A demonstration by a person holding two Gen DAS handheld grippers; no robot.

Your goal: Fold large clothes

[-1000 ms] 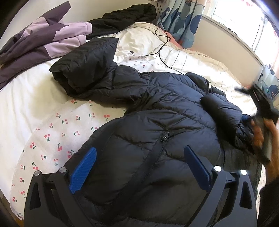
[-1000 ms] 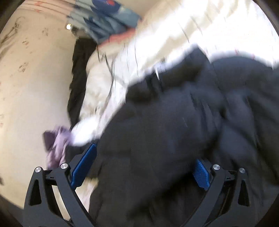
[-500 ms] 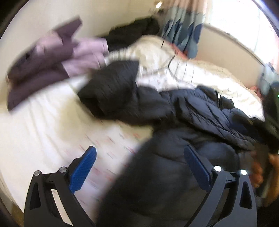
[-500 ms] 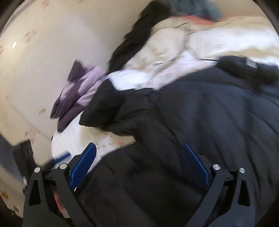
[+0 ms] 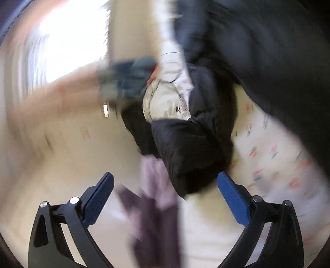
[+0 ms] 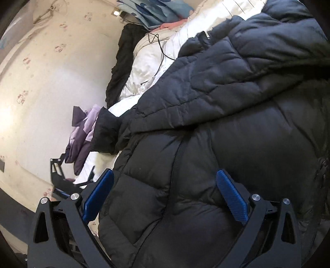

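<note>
Within the last second the left gripper (image 5: 165, 185) has swung off the black puffer jacket (image 6: 216, 134) spread on the bed (image 6: 148, 59), both grippers' fingers spread and empty, so folding hasn't begun.

**Three garments and a folded bundle on one bed**

You have one large black puffer jacket (image 6: 216, 127) spread across the bed (image 6: 148, 61). One folded black bundle (image 6: 107, 132) lies at its edge, one purple-and-lilac jacket (image 6: 82, 134) beside that, and one more dark garment (image 6: 123, 61) along the wall. One black cable (image 6: 159, 47) crosses the bedding. One patterned curtain (image 6: 152, 12) hangs beyond.
</note>
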